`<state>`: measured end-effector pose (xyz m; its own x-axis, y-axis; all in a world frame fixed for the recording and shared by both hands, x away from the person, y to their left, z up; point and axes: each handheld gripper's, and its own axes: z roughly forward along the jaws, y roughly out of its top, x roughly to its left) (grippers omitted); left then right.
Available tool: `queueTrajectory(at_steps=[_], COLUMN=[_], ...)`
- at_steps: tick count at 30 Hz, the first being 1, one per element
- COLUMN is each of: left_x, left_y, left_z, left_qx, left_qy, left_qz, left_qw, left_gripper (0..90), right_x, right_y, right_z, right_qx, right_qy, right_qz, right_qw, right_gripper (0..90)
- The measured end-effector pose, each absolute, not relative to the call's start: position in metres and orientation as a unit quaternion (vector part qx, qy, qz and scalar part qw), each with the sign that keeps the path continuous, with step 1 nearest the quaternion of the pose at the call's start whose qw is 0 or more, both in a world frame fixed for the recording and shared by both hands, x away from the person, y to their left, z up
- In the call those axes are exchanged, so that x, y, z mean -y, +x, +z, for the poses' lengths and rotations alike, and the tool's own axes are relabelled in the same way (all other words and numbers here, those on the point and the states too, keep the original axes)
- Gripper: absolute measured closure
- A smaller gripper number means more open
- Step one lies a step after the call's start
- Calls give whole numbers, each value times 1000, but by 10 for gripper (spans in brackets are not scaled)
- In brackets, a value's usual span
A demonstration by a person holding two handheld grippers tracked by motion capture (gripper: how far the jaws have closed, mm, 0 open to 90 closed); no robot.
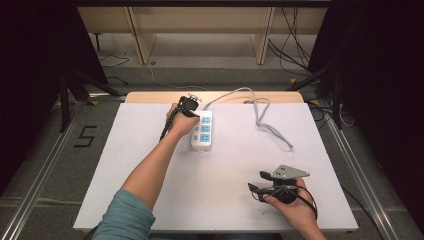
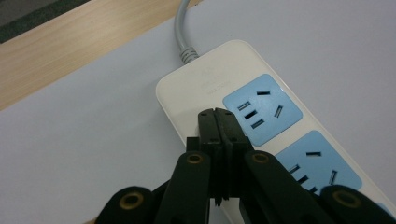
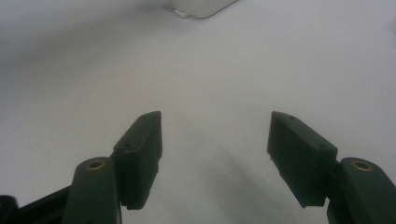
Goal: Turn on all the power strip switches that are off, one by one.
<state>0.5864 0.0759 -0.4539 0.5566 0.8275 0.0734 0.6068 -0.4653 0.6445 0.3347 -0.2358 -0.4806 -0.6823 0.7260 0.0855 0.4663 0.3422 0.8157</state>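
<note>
So I'm holding my left gripper (image 2: 216,113) pinched all the way closed, with nothing between the jaws, and its tips are sitting right on the white top of the power strip (image 1: 201,131), just beside the first blue socket (image 2: 261,108) at the cord end. The strip is lying near the far edge of the table (image 1: 150,200), a bit left of the middle, with its long side running toward me. Its grey cord (image 1: 260,117) is leaving from the far end and looping off toward the far right corner.

My right gripper (image 1: 260,181) is hanging out near the near right corner, well apart from the strip, jaws spread wide and holding nothing. In the right gripper view I'm just looking across bare white table with the strip's near end (image 3: 201,7) peeking in at the top.
</note>
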Motion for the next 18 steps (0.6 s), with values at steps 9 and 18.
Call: queueTrajectory(at_steps=[9,18], left_x=[-83,-92], left_y=[584,578], left_z=[-440,-430], left_qx=[-448,-454], left_qy=[805,799], left_qz=[197,199], left_qw=[335,341], left_gripper=[824,747], right_x=[237,236], right_y=[336,335], right_z=[-482,-481], right_qx=[-805,-807], right_qy=[372,371], right_qz=[437,435], right_qw=[148,149], right_gripper=[365,365])
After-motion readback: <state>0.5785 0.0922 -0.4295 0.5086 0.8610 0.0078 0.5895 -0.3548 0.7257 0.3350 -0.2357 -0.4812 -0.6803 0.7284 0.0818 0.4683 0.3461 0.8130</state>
